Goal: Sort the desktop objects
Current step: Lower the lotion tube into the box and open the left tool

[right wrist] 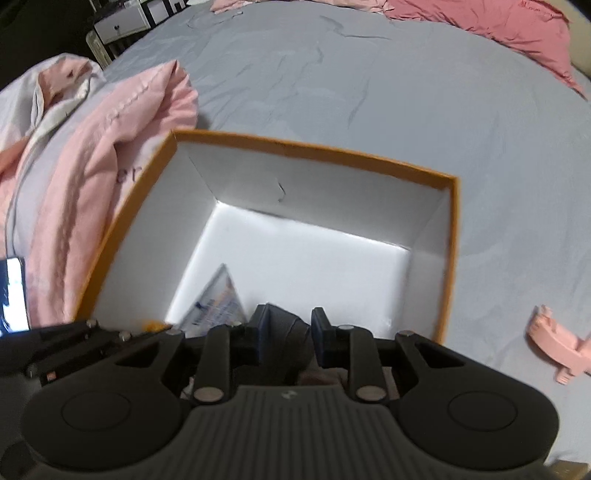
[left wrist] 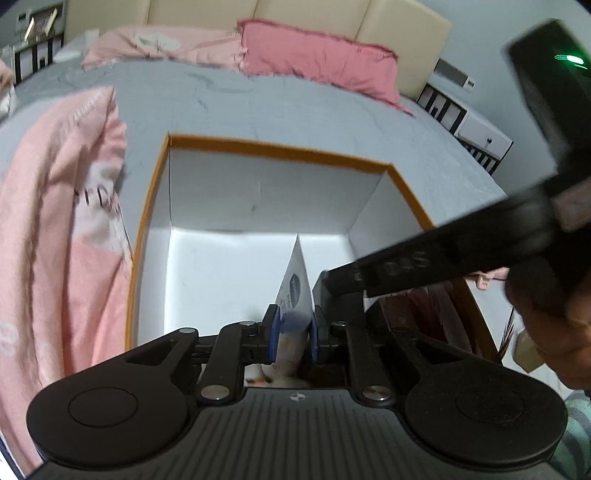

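At the bottom centre of the left wrist view, the left gripper [left wrist: 293, 334] is showing its jaws standing narrow around a white packet [left wrist: 295, 288] with a dark round print. The blue pads are sitting at the packet's two sides, but whether they are pressing on it cannot be told. The packet is standing upright with its point rising over the near part of the box floor. In the right wrist view the same packet [right wrist: 218, 299] is showing at lower left of centre, inside the box by its near wall.

At the bottom centre of that view, the right gripper [right wrist: 288, 332] is holding a dark grey object [right wrist: 291, 332] between its jaws, which are partly closed on it; what the object is cannot be made out. In the left wrist view the right gripper's body is crossing the right side of the frame as a dark blurred bar.

Just beyond both grippers, the orange-rimmed box [left wrist: 280, 148] with white inner walls is lying open on the bed [right wrist: 369, 74]. A pink clip [right wrist: 554, 343] is lying on the grey sheet to the right of the box, apart from it. A pink quilt [left wrist: 59, 221] is bunching against the box's left side. Farther off, a pink pillow [left wrist: 317, 59] is resting at the headboard [left wrist: 295, 11].
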A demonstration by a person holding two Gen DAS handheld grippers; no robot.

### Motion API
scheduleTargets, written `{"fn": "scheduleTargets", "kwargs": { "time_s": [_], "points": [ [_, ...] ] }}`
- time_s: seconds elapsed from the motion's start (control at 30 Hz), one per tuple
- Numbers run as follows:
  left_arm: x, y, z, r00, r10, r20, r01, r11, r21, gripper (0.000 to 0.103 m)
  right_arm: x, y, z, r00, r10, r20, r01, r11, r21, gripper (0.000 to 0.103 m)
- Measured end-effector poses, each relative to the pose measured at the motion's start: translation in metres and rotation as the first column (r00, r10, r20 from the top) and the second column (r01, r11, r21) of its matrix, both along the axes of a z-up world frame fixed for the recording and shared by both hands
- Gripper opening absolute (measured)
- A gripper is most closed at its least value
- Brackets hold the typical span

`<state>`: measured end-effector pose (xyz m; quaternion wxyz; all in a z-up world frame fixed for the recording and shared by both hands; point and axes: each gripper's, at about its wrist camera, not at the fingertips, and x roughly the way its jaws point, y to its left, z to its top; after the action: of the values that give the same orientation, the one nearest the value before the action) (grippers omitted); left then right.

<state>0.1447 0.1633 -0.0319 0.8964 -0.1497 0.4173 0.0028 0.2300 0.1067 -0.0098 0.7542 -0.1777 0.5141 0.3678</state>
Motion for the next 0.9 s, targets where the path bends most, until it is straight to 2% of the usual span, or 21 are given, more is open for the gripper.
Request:
{"fn": "scheduleTargets", "kwargs": {
  "time_s": [0.17, 0.3, 0.4, 0.53, 0.73, 0.9],
  "points": [
    [0.000, 0.002, 0.000, 1.000, -0.008, -0.002, 0.008, 1.000, -0.018, 0.018, -0.001, -0.009, 0.001, 1.000, -0.002, -0.010, 0.002, 1.000, 0.007, 0.027],
    [0.000, -0.004, 0.001, 0.999, -0.032, 0.004, 0.032, 0.999, 0.007, 0.019, 0.005, -0.014, -0.002, 0.999, -0.029, -0.031, 0.030, 0.998, 0.057, 0.027],
    [-0.002, -0.001, 0.003, 1.000, 0.012, 0.019, -0.012, 1.000, 0.018, 0.017, 0.005, -0.009, -0.004, 1.000, -0.003, -0.018, 0.004, 0.998, 0.065, 0.027],
    [-0.005, 0.009, 0.002, 0.999, 0.051, 0.016, -0.051, 0.998, -0.026, 0.017, 0.005, -0.002, -0.005, 0.998, 0.063, -0.026, -0.061, 0.995, 0.076, 0.027],
    [0.000, 0.000, -0.001, 1.000, -0.030, -0.001, 0.030, 0.999, -0.040, 0.019, 0.000, -0.001, -0.005, 0.993, 0.115, 0.005, -0.115, 0.992, 0.052, 0.027],
    [0.001, 0.001, -0.002, 0.999, -0.043, -0.003, 0.043, 0.995, -0.086, 0.026, 0.003, -0.006, -0.006, 0.996, 0.089, -0.013, -0.087, 0.994, 0.072, 0.029]
  ]
}}
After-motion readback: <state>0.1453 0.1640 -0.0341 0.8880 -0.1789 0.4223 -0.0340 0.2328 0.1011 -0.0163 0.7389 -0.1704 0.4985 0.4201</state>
